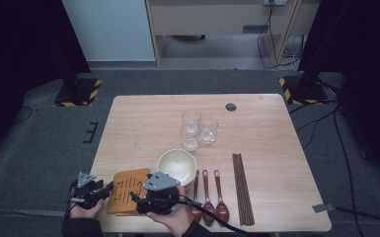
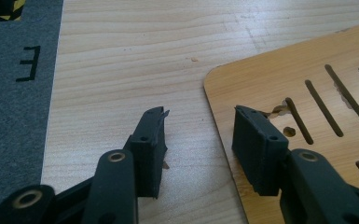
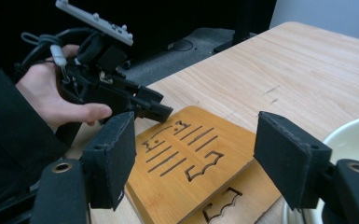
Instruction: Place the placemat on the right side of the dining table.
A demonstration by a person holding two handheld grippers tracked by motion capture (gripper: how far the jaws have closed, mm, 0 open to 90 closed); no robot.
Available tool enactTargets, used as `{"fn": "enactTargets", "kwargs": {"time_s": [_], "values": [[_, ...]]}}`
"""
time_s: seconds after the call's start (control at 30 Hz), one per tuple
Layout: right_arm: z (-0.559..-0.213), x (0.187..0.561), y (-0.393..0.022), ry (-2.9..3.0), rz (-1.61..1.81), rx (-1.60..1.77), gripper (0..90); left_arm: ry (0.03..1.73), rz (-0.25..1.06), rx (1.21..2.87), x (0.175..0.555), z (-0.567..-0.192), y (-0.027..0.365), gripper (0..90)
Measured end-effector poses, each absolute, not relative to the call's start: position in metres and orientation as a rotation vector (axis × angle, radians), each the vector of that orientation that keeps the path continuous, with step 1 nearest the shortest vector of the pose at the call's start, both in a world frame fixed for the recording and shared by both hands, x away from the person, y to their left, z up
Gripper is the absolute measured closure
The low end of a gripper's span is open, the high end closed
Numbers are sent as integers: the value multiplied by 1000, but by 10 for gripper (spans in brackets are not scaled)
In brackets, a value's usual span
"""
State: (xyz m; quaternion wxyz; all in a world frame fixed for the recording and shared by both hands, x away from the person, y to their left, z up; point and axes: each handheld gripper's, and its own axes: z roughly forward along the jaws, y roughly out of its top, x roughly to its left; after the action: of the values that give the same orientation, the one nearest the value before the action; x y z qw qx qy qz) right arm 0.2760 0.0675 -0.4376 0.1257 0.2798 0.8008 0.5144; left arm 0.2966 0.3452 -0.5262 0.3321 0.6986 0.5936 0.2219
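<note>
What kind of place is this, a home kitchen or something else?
Probably a recording studio or lab, not a kitchen: the wooden table stands on grey carpet, dark stands with hazard-striped bases flank it, and loose cables run across the floor.

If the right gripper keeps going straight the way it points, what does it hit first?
Probably the top wooden trivet: the right gripper points down at it with open jaws on either side. Beyond lies the left gripper at the trivet's far edge. Depth is hard to judge.
</note>
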Motion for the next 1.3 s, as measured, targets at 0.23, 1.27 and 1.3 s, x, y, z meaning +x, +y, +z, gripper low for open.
{"fn": "enactTargets", "kwargs": {"time_s": [0.23, 1.27, 1.3], "values": [[-447, 276, 72, 2356, 1482, 837, 304, 1549, 582, 1832, 297, -526, 345, 532], [-487, 276, 85, 2445, 1349, 904, 311, 1548, 583, 1828, 297, -526, 345, 532], [-488, 276, 86, 2450, 1348, 912, 310, 1548, 583, 1828, 297, -526, 345, 532]]}}
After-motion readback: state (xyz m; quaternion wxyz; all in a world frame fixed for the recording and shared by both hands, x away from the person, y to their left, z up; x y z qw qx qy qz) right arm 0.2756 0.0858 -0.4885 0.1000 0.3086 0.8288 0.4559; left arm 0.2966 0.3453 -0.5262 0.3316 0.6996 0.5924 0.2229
